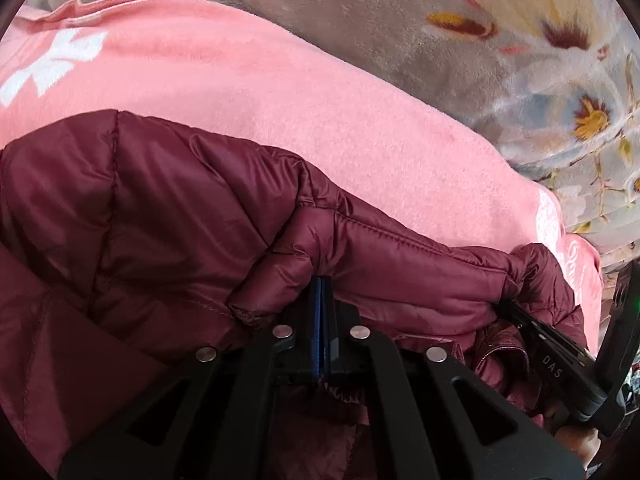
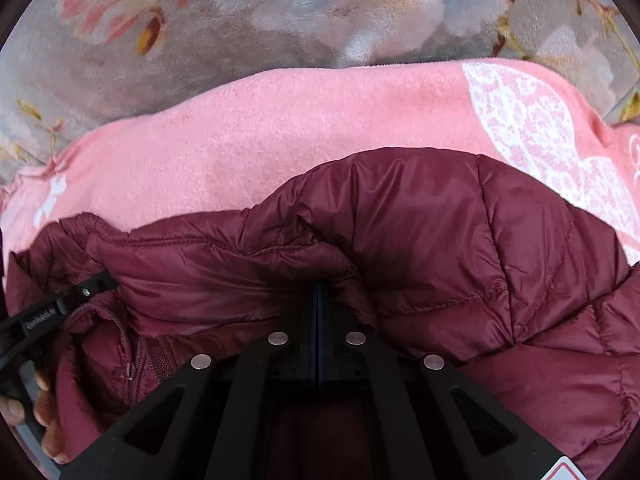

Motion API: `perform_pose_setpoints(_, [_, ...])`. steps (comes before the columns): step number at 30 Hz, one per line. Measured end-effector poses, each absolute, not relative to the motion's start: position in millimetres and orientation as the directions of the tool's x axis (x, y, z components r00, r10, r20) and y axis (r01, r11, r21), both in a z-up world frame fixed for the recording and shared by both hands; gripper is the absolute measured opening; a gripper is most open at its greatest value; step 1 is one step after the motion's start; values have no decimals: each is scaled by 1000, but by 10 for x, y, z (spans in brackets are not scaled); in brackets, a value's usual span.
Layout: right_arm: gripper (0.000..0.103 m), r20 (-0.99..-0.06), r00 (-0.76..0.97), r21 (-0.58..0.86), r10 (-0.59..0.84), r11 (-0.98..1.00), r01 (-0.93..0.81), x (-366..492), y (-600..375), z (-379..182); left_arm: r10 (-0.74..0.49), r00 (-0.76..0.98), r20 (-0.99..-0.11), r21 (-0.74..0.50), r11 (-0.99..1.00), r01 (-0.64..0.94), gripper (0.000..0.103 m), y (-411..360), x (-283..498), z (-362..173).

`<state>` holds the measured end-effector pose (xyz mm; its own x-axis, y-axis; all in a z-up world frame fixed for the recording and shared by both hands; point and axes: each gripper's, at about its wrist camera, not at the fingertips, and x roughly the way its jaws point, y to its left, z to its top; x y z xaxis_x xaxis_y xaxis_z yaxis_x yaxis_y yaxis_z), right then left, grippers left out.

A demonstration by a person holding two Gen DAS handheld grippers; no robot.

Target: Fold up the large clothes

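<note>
The jacket, maroon and quilted, is lying on a pink towel, which in turn is spread over a floral blanket. Whether a bed or the floor is underneath cannot be told.

Left gripper: fingers are seen pressed together, with a fold of jacket edge clamped between them just ahead of the tips. Right gripper: fingers are likewise together, and the jacket cloth is pinched and bunched at the tips.

Key relation: both grippers are set on the same near edge of the jacket, side by side. The stitched hem is seen running crosswise between them, so the long axis of the held edge lies across both views, not away from the grippers. The bulk of the jacket lies ahead of and beyond each gripper; bare towel is seen beyond that. A fold would therefore be judged to go forward, away from the grippers, with both ends carried together.

Neither hand is clearly nearer; in each view the other gripper is seen at the edge of the frame, near a zipper.

Hidden or unclear:
- Collar, sleeves and far hem are cut off or not told apart.
- How many layers are clamped cannot be seen.
- Lower cloth is covered by the gripper bodies.
- Fingertips of a hand are seen only partly.
</note>
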<state>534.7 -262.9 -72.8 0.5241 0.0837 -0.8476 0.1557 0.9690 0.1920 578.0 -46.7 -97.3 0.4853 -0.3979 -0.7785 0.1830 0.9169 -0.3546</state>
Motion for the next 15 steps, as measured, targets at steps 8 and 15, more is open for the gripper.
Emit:
perform_pose_setpoints(8, [23, -755, 628, 338, 189, 933, 126, 3986, -3103, 154, -402, 533, -744, -326, 916, 234, 27, -155, 5073, -450])
perform_pose_setpoints(15, [60, -765, 623, 359, 164, 911, 201, 1547, -3668, 450, -432, 476, -766, -392, 901, 188, 64, 1236, 3451, -148])
